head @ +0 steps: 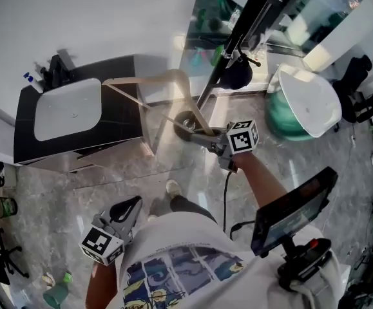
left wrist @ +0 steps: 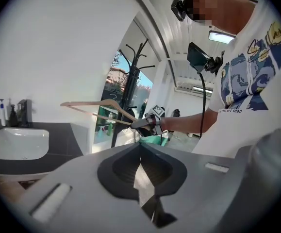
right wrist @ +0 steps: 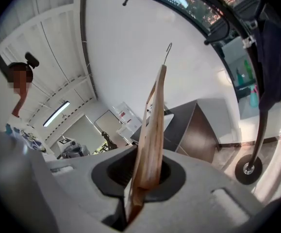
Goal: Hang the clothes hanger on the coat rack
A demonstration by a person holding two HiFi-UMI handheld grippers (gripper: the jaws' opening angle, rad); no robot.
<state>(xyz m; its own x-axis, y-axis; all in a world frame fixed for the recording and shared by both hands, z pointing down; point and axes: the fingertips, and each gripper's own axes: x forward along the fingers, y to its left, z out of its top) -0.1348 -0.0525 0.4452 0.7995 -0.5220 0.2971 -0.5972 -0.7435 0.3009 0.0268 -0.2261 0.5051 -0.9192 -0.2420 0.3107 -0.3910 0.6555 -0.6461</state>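
Observation:
A wooden clothes hanger [head: 167, 85] sticks out leftward from my right gripper [head: 205, 134], which is shut on one end of it, raised in front of the person. In the right gripper view the hanger [right wrist: 152, 130] stands edge-on between the jaws, its wire hook [right wrist: 168, 50] at the top. The black coat rack [head: 238, 37] rises just behind, its round base [head: 186, 124] on the floor. The left gripper view shows hanger [left wrist: 99, 104], right gripper [left wrist: 142, 124] and rack [left wrist: 125, 91] together. My left gripper [head: 127, 208] hangs low by the person's side, shut and holding nothing.
A black counter with a white basin [head: 67, 108] and soap bottles [head: 31, 79] stands left of the rack. A dark bag [head: 238, 73] hangs on the rack. A green bin with a white lid [head: 302, 102] sits to the right. A tablet [head: 292, 208] hangs at the person's waist.

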